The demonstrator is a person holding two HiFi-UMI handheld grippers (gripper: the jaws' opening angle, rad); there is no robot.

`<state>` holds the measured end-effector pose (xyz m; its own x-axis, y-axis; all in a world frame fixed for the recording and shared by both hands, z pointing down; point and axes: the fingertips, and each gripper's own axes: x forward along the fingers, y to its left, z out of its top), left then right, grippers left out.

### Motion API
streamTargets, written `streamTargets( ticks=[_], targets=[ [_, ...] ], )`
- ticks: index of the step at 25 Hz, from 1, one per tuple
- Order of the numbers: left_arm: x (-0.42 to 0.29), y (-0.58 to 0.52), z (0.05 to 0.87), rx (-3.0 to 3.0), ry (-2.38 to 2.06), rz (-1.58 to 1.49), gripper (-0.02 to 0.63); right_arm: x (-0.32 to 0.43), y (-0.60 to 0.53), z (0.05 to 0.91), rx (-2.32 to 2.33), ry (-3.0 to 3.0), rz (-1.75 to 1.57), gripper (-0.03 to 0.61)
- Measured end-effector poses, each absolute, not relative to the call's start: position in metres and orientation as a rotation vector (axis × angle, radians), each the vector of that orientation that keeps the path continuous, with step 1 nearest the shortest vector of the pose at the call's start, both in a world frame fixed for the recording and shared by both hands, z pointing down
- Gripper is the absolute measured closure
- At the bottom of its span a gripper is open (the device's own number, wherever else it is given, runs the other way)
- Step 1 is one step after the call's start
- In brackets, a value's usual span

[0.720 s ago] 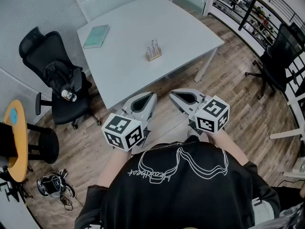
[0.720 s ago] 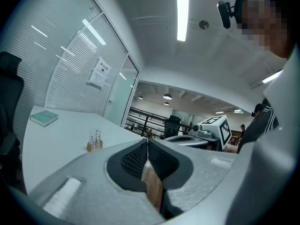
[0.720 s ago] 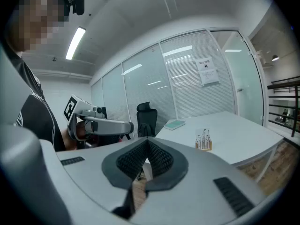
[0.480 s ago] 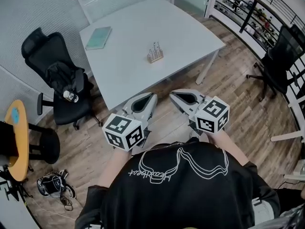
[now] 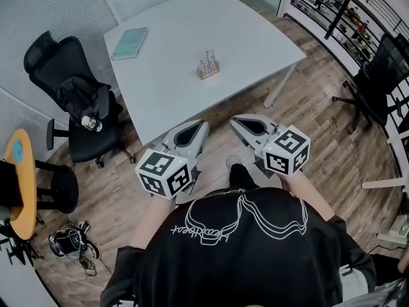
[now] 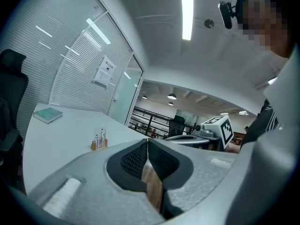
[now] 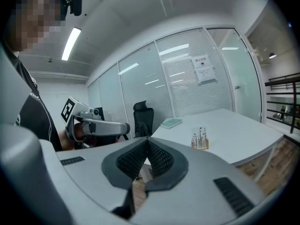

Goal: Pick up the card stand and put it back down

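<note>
The card stand (image 5: 207,68), a small wooden block with thin metal clips standing up from it, sits near the middle of the white table (image 5: 172,75). It also shows in the left gripper view as the card stand (image 6: 99,141) and in the right gripper view as the card stand (image 7: 200,140). My left gripper (image 5: 203,124) and right gripper (image 5: 232,119) hang side by side in front of my chest, short of the table's near edge. Both are shut and empty, jaws closed together, left gripper (image 6: 147,142), right gripper (image 7: 148,141).
A teal book (image 5: 130,43) lies at the table's far left. A black office chair (image 5: 80,104) with a bag and bottle stands left of the table, another black chair (image 5: 377,75) at the right. A yellow round table (image 5: 19,184) and shoes (image 5: 70,242) are at the left on the floor.
Both grippers have stayed shut and side by side. The view has shifted slightly, and a foot now shows on the floor between the grippers.
</note>
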<state>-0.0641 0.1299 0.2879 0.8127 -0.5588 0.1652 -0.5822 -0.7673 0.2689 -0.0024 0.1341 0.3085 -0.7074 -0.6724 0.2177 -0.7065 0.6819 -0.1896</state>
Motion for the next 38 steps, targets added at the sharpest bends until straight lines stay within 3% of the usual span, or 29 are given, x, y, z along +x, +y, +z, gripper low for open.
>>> streamTargets(
  ticks=[20, 30, 38],
  targets=[
    [-0.027, -0.073, 0.352, 2.518, -1.115, 0.205, 0.594, 0.063, -0.086, 0.362, 1.01, -2.717, 0.478, 0.568],
    [-0.023, -0.153, 0.412, 2.446, -1.264, 0.344, 0.591, 0.089, -0.175, 0.425, 0.938, -2.613, 0.444, 0.526],
    [-0.024, -0.195, 0.47, 2.309, -1.286, 0.435, 0.521, 0.083, -0.22, 0.474, 0.84, -2.534, 0.414, 0.505]
  ],
)
